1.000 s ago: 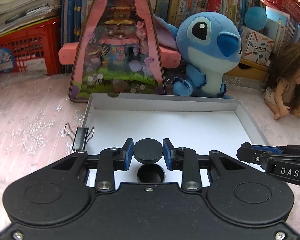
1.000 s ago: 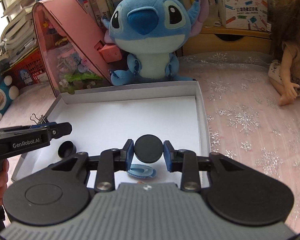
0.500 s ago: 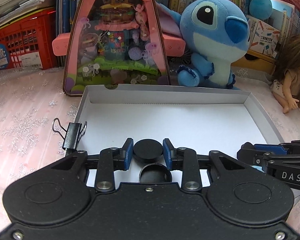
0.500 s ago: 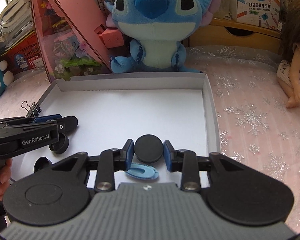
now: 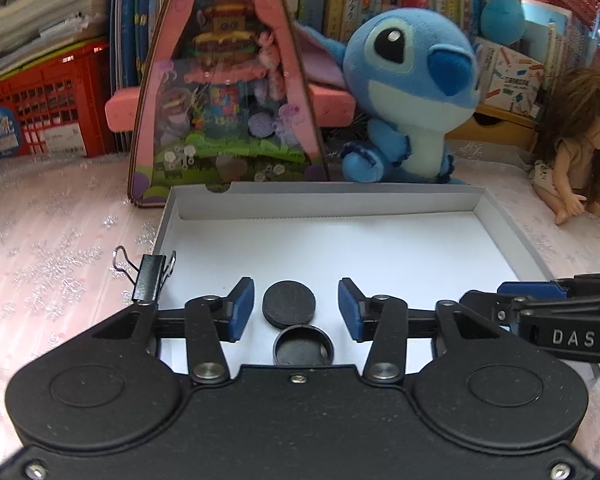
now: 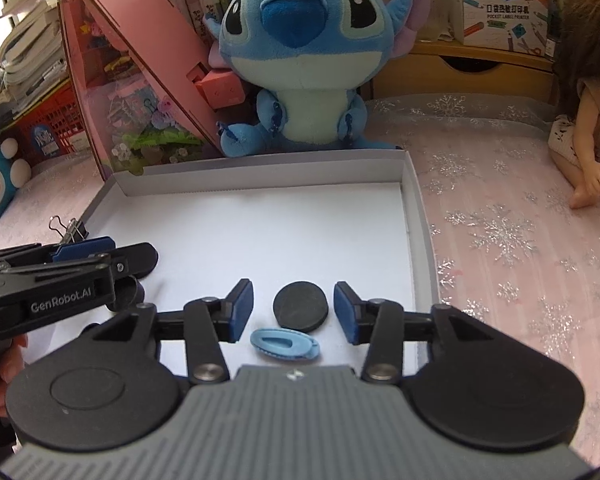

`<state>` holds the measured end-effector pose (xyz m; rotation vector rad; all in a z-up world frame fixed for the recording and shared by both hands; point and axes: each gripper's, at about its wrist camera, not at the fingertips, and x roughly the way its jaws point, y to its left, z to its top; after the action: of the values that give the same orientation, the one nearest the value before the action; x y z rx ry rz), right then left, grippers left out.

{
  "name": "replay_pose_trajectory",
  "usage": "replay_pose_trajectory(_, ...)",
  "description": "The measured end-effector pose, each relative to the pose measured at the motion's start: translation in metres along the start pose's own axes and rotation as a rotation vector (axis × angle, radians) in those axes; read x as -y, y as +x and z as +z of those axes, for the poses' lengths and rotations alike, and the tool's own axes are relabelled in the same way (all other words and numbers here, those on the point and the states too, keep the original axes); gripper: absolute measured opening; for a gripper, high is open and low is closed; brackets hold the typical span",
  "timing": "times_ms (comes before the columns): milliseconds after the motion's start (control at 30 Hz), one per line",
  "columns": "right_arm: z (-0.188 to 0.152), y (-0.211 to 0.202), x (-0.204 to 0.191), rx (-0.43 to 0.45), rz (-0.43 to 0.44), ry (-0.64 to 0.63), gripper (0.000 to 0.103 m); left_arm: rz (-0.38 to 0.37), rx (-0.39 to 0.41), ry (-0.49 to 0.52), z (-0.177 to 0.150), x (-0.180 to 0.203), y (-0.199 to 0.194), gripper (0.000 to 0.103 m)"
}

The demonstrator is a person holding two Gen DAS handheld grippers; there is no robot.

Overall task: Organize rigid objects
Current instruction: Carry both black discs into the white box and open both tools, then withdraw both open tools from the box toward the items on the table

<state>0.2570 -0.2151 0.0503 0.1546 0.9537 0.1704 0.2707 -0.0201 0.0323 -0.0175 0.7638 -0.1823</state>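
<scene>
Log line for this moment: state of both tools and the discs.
left tool: open | left disc: in white tray, by black cap | right tool: open | right disc: in tray, by blue clip

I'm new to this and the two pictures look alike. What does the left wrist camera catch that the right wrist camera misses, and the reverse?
Only the left wrist view: a black cap lying open side up, just behind a black disc. Only the right wrist view: a light blue oval piece beside another black disc. Both show the white box, the binder clip at its left edge, and the blue plush toy behind it.
</scene>
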Motion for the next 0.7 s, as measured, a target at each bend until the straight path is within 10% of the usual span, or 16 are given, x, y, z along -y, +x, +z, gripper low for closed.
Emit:
replay_pose_trajectory(167,-0.01,-0.026,0.001,0.063,0.003,-0.01,0.076,-0.021,0.074,0.009,-0.014,0.007,-0.035,0.065)
replay_pose_trajectory(700,-0.079,-0.108,-0.002,0.244,-0.009,-0.052,0.084,-0.091,0.181,0.007,-0.1,0.026,-0.134,0.07)
